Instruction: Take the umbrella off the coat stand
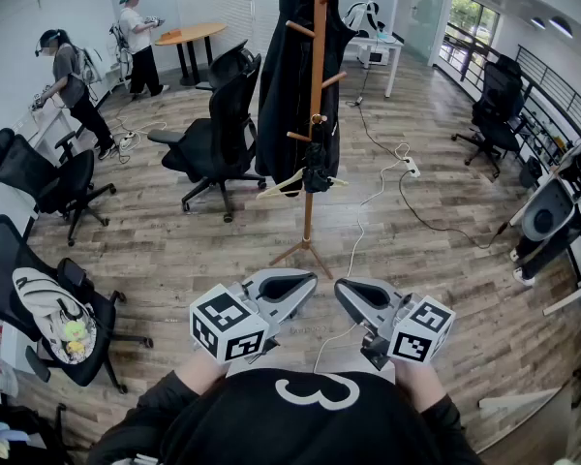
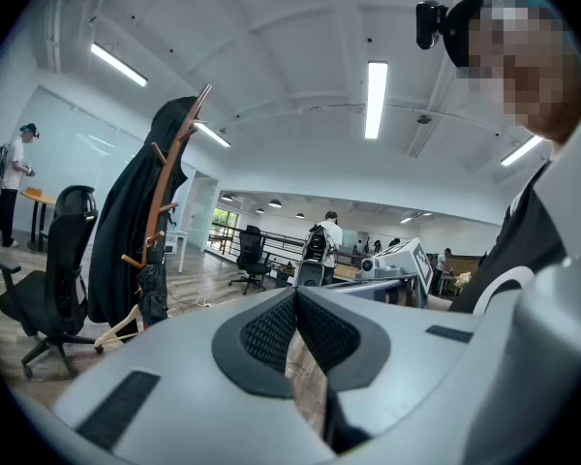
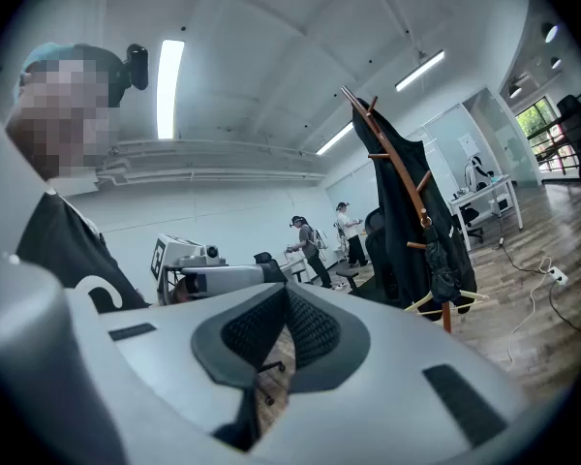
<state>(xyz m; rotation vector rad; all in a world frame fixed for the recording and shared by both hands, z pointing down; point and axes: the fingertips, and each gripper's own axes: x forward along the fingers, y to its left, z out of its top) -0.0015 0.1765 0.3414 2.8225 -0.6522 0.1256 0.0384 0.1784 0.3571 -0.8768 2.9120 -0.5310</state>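
"Holding both tools low in front of my chest, tips aimed toward the foot of the stand," I call. "My left gripper [image 1: 308, 281] has its jaws pressed together with nothing between them. My right gripper [image 1: 342, 294] is the same: pads meeting, empty."

"Where's the umbrella?" my spotter asks.

"Straight ahead, on the wooden coat stand [image 1: 317, 66]. The folded black umbrella [image 1: 318, 170] hangs low against the pole, under one of the lower pegs, well apart from both grippers. From the left gripper view it shows off to the left of the jaws, and from the right gripper view off to the right."

"What's crowding it?"

"A long black coat [image 1: 286, 66] drapes the stand from the top down, mostly on the left side, and the umbrella hangs right against its lower edge. A pale wooden hanger [image 1: 290, 182] dangles tilted just beside the umbrella."

"And the floor around the stand?"

"A black office chair [image 1: 218, 129] stands near the stand, on its left. A white cable [image 1: 352, 250] runs across the wood floor [image 1: 174, 250], passing just right of the stand's feet. Two people work at desks far off on the left."
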